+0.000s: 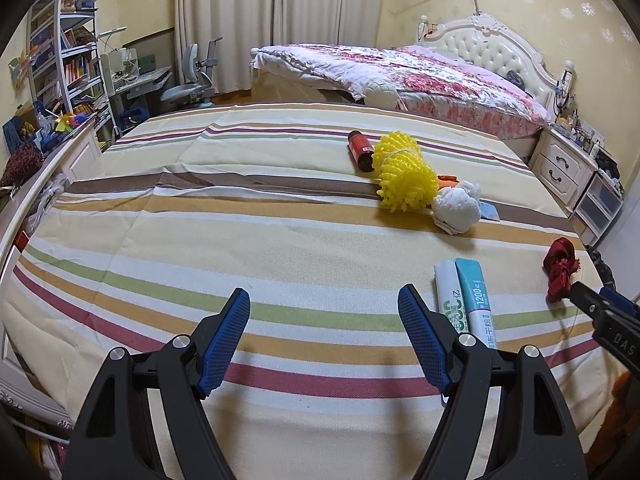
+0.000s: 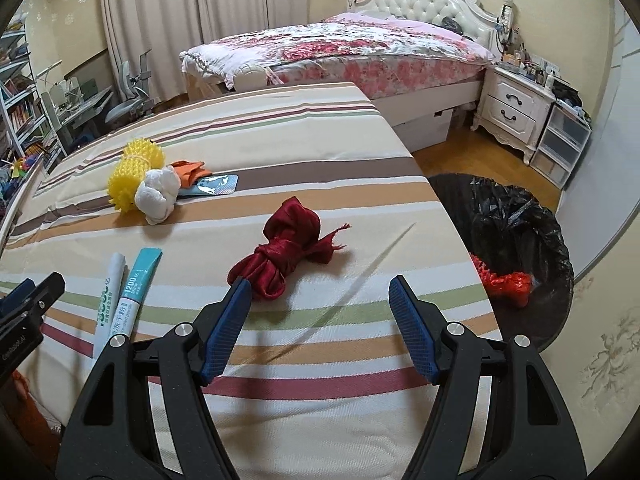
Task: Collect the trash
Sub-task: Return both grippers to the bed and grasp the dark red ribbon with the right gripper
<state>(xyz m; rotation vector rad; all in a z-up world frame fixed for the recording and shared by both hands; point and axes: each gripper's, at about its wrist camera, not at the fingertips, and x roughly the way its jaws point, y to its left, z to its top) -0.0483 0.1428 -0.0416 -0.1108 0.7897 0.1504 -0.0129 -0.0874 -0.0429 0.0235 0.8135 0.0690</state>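
Both grippers hover over a striped sheet (image 1: 240, 208) with jaws spread wide and empty. The left gripper (image 1: 324, 320) has two tubes (image 1: 466, 300) just to its right. The right gripper (image 2: 320, 304) points at a knotted red cloth (image 2: 288, 248), whose near end lies just beside the left fingertip (image 2: 240, 292); whether they touch is hard to tell. Farther up the sheet lie a yellow spiky bundle (image 1: 404, 172), a white wad (image 1: 458, 204) against it, and a red can (image 1: 360, 150). A black-lined bin (image 2: 516, 240) stands off the sheet's right edge, with red netting (image 2: 502, 280) inside.
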